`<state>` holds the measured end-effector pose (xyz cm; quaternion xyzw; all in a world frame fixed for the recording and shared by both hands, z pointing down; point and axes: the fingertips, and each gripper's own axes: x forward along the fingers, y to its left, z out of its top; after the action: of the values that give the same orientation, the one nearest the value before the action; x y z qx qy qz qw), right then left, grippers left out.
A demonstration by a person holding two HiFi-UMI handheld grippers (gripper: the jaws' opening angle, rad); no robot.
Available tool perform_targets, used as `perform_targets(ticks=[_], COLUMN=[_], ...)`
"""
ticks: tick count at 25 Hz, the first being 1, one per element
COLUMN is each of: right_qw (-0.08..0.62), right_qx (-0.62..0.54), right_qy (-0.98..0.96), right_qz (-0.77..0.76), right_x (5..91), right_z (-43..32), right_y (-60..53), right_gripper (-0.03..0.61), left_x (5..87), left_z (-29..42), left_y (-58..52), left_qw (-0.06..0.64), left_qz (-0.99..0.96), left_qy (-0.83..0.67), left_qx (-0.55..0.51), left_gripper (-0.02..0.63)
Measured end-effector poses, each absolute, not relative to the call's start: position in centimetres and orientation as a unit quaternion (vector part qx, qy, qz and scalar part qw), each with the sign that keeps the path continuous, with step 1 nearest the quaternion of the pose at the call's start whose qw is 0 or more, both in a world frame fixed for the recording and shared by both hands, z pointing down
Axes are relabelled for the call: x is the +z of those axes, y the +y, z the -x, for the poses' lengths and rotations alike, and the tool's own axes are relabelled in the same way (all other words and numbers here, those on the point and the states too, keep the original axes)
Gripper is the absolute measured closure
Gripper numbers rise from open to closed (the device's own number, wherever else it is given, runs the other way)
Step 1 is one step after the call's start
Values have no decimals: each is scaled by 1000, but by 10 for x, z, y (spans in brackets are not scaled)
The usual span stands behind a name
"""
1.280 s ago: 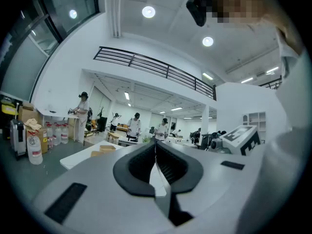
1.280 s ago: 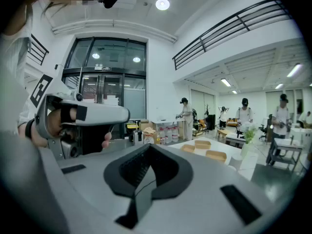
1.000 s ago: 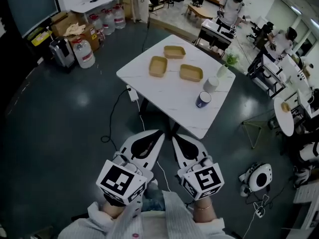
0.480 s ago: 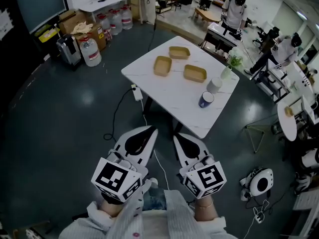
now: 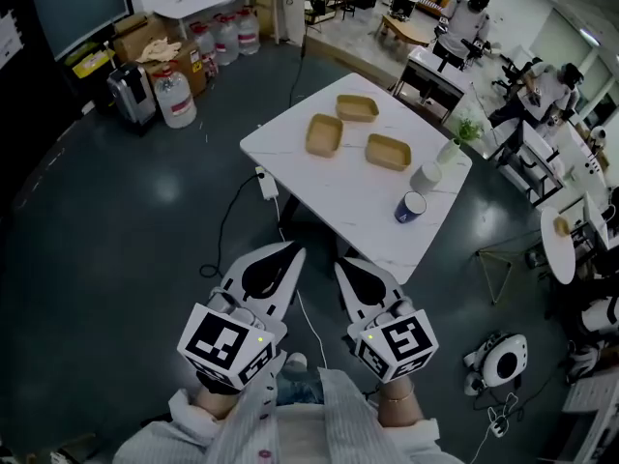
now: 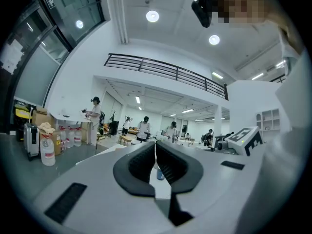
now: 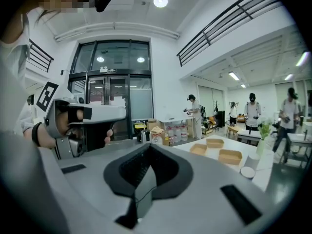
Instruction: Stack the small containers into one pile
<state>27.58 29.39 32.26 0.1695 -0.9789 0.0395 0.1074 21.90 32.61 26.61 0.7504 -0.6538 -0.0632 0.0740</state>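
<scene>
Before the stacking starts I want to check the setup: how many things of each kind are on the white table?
Tan containers: 3
Cups, one white cup and one blue cup: 2
Plant in a vase: 1
Total: 6

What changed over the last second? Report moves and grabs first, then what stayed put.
Only the view shifted: the table and everything on it slid slightly right and lower in the head view, so the camera moved. Nothing was taken hold of or let go. Unchanged: the three containers lie apart, unstacked, the blue cup nearby; the left gripper and right gripper stay shut, empty, short of the table.
</scene>
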Motion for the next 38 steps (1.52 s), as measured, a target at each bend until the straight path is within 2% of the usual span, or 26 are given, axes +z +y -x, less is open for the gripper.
perform_targets(ticks=[18, 38], right_qw=[105, 118], right_qx=[54, 86], right_qy=[-967, -944], right_qz=[-224, -295], right_x=[322, 350], right_z=[-112, -81], right_y=[182, 84], right_gripper=[568, 568], left_x=[268, 286], left_z=[-30, 17], left_y=[222, 124], left_qw=[79, 92], left_qz=[-765, -798], left_qy=[-638, -595], left_qx=[-42, -34], left_gripper=[591, 591])
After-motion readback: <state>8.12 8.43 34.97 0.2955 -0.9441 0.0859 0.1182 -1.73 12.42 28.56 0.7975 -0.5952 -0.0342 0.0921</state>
